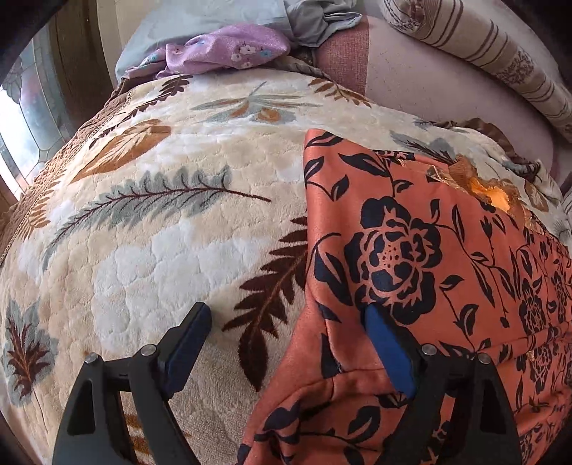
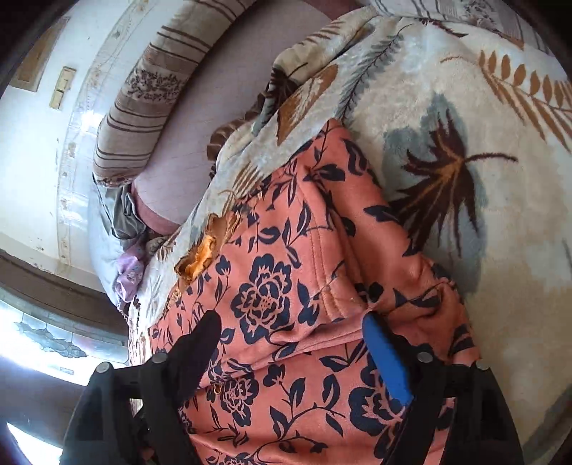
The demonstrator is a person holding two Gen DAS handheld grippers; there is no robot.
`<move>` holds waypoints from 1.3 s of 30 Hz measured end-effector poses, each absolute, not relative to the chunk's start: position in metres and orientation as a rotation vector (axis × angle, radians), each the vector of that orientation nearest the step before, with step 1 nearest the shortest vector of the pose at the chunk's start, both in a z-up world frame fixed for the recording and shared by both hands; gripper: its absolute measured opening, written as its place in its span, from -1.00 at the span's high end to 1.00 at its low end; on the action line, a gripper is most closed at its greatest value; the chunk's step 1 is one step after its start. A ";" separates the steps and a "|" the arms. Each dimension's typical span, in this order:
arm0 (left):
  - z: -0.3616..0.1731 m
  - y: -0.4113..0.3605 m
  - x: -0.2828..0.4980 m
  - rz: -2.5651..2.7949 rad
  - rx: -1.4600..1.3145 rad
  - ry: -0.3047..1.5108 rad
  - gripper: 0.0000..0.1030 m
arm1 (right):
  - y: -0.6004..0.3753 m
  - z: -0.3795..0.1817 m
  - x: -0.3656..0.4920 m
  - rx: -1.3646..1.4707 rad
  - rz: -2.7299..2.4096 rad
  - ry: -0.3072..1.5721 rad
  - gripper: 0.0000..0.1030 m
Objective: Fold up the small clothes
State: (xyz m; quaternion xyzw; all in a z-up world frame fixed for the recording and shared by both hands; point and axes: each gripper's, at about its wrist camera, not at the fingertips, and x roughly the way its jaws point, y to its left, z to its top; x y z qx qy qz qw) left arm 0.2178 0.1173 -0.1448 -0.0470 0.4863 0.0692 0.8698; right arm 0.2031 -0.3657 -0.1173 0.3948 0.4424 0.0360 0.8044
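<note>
An orange garment with a dark floral print (image 1: 411,250) lies on a cream leaf-patterned blanket (image 1: 150,221). Its gold-trimmed neckline (image 1: 497,193) points to the far side. My left gripper (image 1: 289,322) is open over the garment's left edge, its right finger on the cloth and its left finger over the blanket. In the right wrist view the garment (image 2: 286,286) fills the centre, with a folded sleeve hem lying across it. My right gripper (image 2: 289,329) is open above the cloth, with both fingers over it and holding nothing.
A purple floral cloth (image 1: 228,50) and a grey-blue garment (image 1: 314,21) lie at the far end of the bed. A striped bolster pillow (image 1: 493,53) lies on a mauve sheet (image 1: 429,89). A window (image 1: 21,118) is at the left.
</note>
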 end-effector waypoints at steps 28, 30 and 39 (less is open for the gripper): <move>-0.133 0.132 0.195 0.165 -0.084 1.014 -0.73 | -0.350 -0.113 0.279 0.868 0.364 0.912 -0.62; -0.146 0.138 0.202 0.169 -0.124 1.045 -0.81 | -0.358 -0.140 0.295 0.875 0.284 1.010 -0.62; -0.126 0.148 0.164 0.146 -0.218 1.018 -0.81 | -0.358 -0.087 0.207 0.798 0.351 0.932 -0.62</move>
